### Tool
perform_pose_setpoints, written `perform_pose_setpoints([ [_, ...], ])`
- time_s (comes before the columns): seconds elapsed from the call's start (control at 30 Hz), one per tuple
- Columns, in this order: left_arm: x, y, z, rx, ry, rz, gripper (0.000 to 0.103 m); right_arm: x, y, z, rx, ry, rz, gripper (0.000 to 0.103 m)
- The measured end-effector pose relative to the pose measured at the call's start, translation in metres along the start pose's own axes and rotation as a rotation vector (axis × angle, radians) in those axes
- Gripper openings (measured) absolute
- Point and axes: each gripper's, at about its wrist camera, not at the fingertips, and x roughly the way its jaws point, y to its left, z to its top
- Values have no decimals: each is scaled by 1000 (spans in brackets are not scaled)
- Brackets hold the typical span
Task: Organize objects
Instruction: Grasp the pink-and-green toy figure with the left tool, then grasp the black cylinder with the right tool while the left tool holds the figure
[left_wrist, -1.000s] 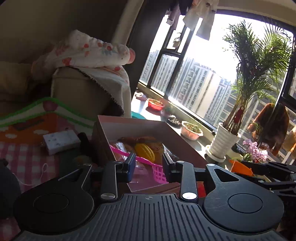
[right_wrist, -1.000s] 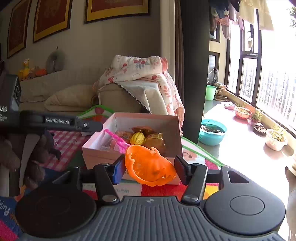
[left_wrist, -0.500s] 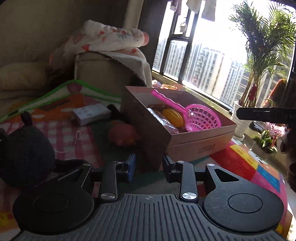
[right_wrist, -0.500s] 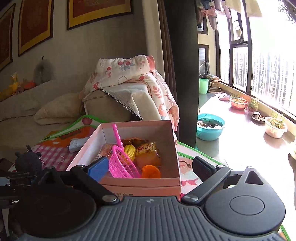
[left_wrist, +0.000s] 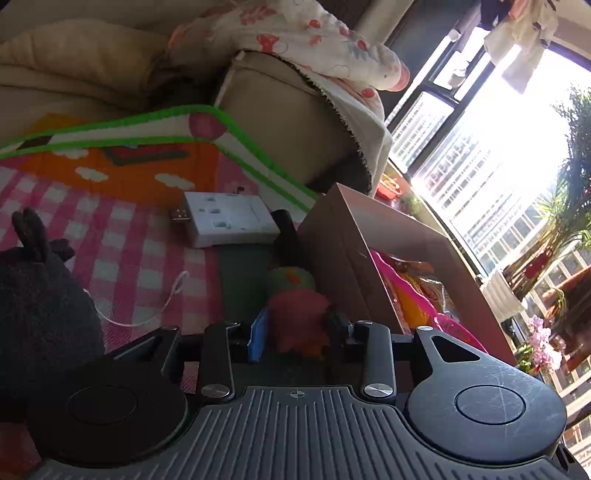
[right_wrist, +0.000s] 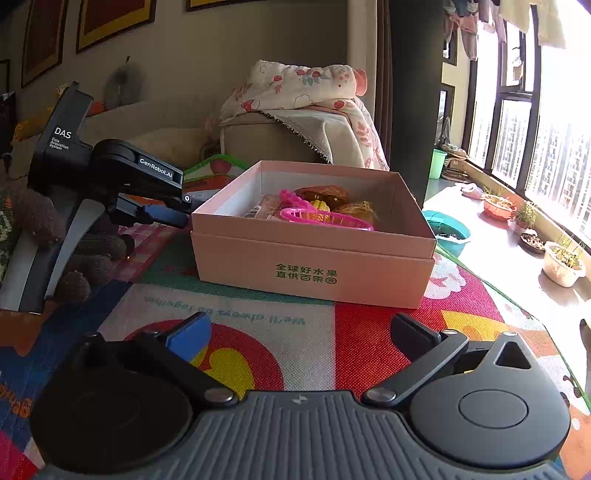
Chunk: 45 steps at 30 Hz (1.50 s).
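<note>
A pink cardboard box (right_wrist: 314, 269) stands on the play mat (right_wrist: 240, 314), holding a pink toy basket (right_wrist: 325, 218), a yellow toy corn (right_wrist: 319, 205) and snack packets. My right gripper (right_wrist: 301, 328) hovers low in front of the box, its jaws opening wide with nothing between them. Beside the box's left wall (left_wrist: 343, 251) lies a pink plush toy with a green top (left_wrist: 297, 306). My left gripper (left_wrist: 298, 326) is tilted around this toy, jaws opening, the toy between the fingers without a clear press. In the right wrist view the left gripper (right_wrist: 173, 216) shows left of the box.
A white plug adapter (left_wrist: 229, 221) lies on the checked mat behind the plush. A dark knitted plush animal (left_wrist: 40, 302) sits at the left. A sofa arm with a floral blanket (right_wrist: 303, 85) is behind the box. A teal basin (right_wrist: 448, 230) and plant pots (right_wrist: 563, 260) line the window side.
The right gripper let go of the orange toy over the box, opened wide and sank in front of it. The left gripper came down beside the box, rolled, and now straddles the pink plush.
</note>
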Motion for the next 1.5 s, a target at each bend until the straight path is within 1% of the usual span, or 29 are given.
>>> perform_pose_setpoints([
  [0.07,8,-3,2,2,9,27,49,2,1,-1,-7,15,-4,103],
  [0.1,12,-3,2,2,15,36,53,1,2,-1,-6,12,-2,103],
  [0.13,16,-3,3,-3,17,38,56,1,2,-1,-7,11,-1,103],
  [0.27,25,-3,11,-37,-6,52,55,4,3,-1,-12,27,-1,103],
  [0.33,29,-4,15,-37,-13,63,55,5,3,-2,-16,34,-4,103],
  [0.37,30,-5,16,-29,-15,68,54,5,4,-1,-19,37,-4,103],
  [0.43,31,-6,15,-12,-14,69,46,6,5,-2,-22,39,-6,103],
  [0.57,23,-6,9,12,7,52,44,8,2,-1,-12,53,-5,103],
  [0.7,-9,1,-16,66,24,-2,43,12,2,0,-11,79,-12,103],
  [0.77,-38,14,-42,96,25,-34,43,14,4,2,-23,91,-19,103],
  [0.83,-64,33,-64,94,24,-72,43,17,9,9,-38,97,-13,103],
  [0.9,-85,52,-79,70,10,-97,42,19,18,27,-49,84,20,103],
  [0.97,-105,69,-89,62,-25,-79,42,20,32,52,-68,45,53,103],
  [1.03,-115,77,-94,79,-56,-49,42,25,48,82,-87,17,104,103],
  [1.07,-119,82,-95,75,-67,-47,42,32,57,100,-91,20,134,103],
  [1.13,-121,89,-94,42,-72,-73,42,52,71,134,-71,64,166,103],
  [1.2,-122,93,-95,27,-82,-85,42,89,85,172,-31,142,181,103],
  [1.27,-124,92,-96,33,-93,-95,42,127,95,198,-14,202,154,103],
  [1.33,-127,92,-99,42,-115,-113,43,161,102,214,-21,231,92,103],
  [1.37,-129,92,-100,44,-128,-118,43,183,109,221,-45,238,38,96],
  [1.4,-131,92,-101,42,-138,-122,43,201,112,224,-73,249,-6,85],
  [1.5,-133,96,-102,17,-159,-139,43,247,121,228,-109,326,-84,74],
])
